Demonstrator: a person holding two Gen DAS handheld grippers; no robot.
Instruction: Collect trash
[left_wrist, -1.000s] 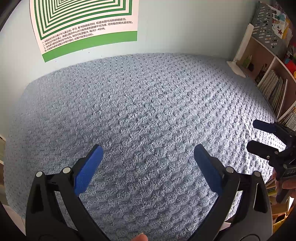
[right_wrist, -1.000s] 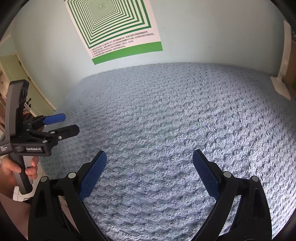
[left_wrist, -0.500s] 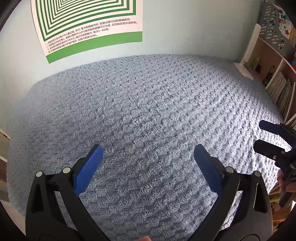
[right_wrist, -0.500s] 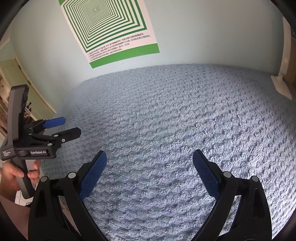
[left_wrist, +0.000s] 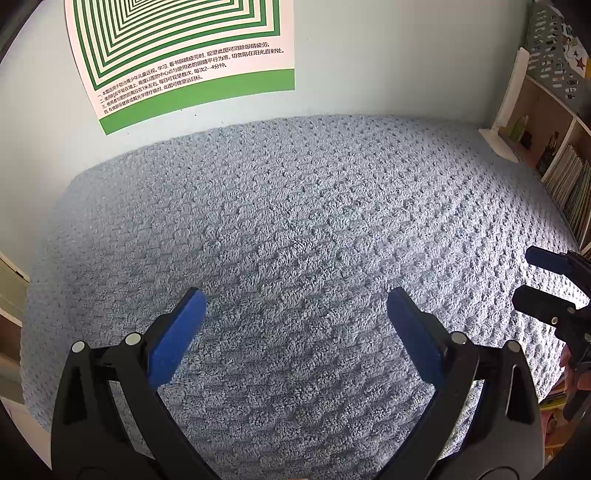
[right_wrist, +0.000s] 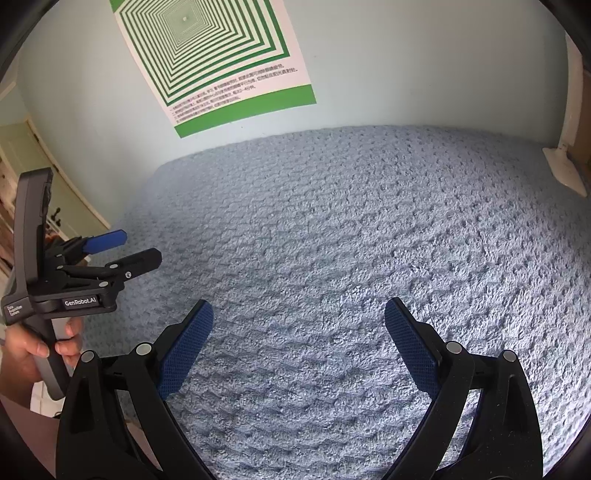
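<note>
A: How far along is the collecting?
B: Hard to judge; no trash shows anywhere on the blue textured blanket (left_wrist: 295, 221).
A: And the count?
B: Two tongs, left tongs (left_wrist: 295, 314) and right tongs (right_wrist: 298, 321), both spread wide and empty; one poster (left_wrist: 184, 55); shelves (left_wrist: 561, 173) at the right.

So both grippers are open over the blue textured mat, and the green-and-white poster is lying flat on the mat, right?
Not quite. The poster hangs on the wall behind the mat, as the left wrist view shows. The rest holds: the left gripper and right gripper are both open over the mat.
</note>
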